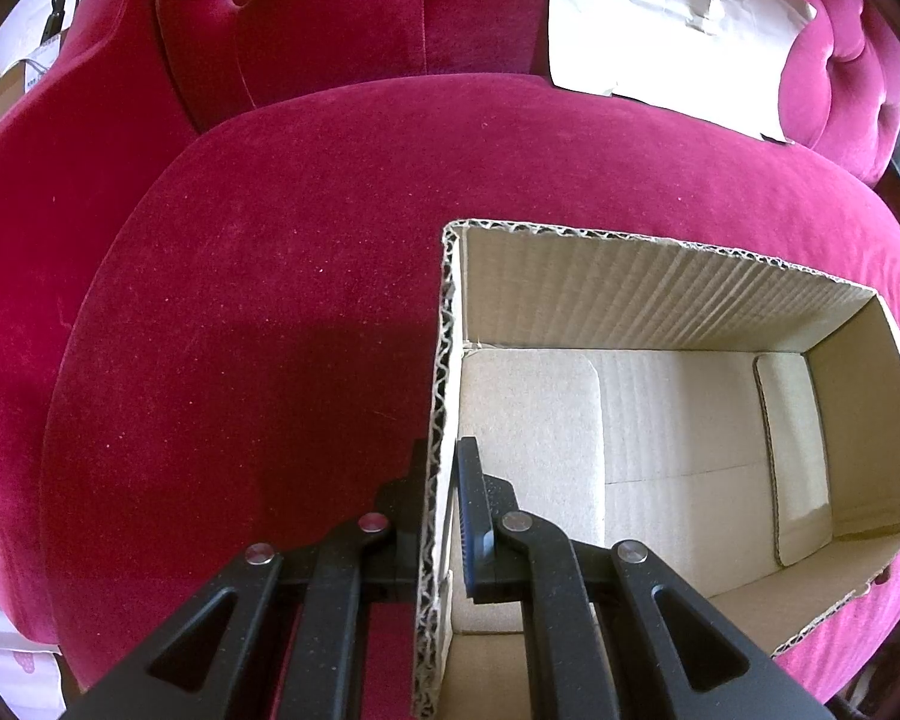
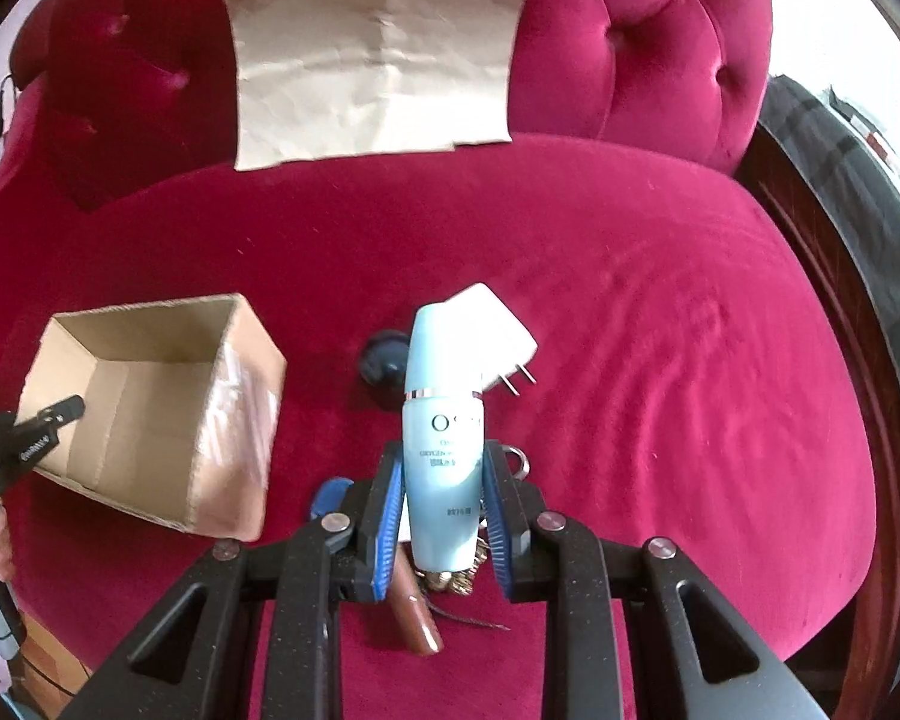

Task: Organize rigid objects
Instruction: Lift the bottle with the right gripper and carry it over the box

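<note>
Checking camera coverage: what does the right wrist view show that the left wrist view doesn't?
Right wrist only: right gripper shut on the light blue bottle, white plug adapter, dark round object, brown tube.
Left wrist only: left gripper pinching the box's wall, the box's bare floor.
Both: cardboard box, red velvet sofa, paper sheet on the backrest.

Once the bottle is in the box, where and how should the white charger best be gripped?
Grip the white charger across its two flat, broad faces at mid-body, coming from above and from the end away from the metal prongs. It lies flat on the red cushion with the prongs toward the camera, so the plain end is free. The right gripper first has to release the blue bottle.
</note>
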A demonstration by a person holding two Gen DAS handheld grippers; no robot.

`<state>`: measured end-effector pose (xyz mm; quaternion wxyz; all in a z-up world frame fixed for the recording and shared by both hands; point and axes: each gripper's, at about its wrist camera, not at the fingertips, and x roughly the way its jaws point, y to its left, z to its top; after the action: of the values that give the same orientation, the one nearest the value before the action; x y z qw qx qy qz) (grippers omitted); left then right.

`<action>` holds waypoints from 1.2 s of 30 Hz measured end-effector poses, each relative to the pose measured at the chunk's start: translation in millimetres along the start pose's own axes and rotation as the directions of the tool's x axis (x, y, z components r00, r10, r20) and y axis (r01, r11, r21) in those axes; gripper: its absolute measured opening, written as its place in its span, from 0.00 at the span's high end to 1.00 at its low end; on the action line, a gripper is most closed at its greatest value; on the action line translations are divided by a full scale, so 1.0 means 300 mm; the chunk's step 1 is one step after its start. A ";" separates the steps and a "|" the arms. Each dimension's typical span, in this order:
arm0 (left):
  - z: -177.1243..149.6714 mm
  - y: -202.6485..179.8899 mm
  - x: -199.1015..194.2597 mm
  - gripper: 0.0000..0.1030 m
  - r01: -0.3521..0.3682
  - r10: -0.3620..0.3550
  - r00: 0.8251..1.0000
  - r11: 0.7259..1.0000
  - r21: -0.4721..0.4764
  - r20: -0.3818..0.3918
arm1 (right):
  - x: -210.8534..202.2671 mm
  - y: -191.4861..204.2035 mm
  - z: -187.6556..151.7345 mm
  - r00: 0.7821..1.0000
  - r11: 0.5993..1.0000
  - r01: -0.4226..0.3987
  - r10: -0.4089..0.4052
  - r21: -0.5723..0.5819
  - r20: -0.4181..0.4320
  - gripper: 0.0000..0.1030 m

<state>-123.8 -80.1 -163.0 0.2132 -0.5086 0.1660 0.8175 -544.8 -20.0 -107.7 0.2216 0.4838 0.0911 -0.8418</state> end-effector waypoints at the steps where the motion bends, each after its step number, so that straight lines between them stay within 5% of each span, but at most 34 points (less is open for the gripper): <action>1: 0.000 0.000 0.000 0.94 0.001 -0.001 1.000 1.000 0.002 0.001 | -0.004 0.013 0.003 1.000 1.000 0.006 -0.006 0.010 0.006 0.75; 19: 0.003 -0.004 0.004 0.94 0.026 -0.026 1.000 0.999 0.025 0.001 | -0.057 0.186 0.025 0.995 0.999 -0.036 0.037 -0.008 0.097 0.75; 36: 0.013 -0.005 0.026 0.94 0.060 -0.061 0.998 0.996 0.059 0.004 | -0.042 0.341 0.070 0.986 0.990 -0.141 0.140 0.007 0.088 0.75</action>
<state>-129.1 -75.5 -168.5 0.2531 -0.5046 0.1739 0.8069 -508.5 -114.8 -79.9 0.2807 0.4533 0.0415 -0.8450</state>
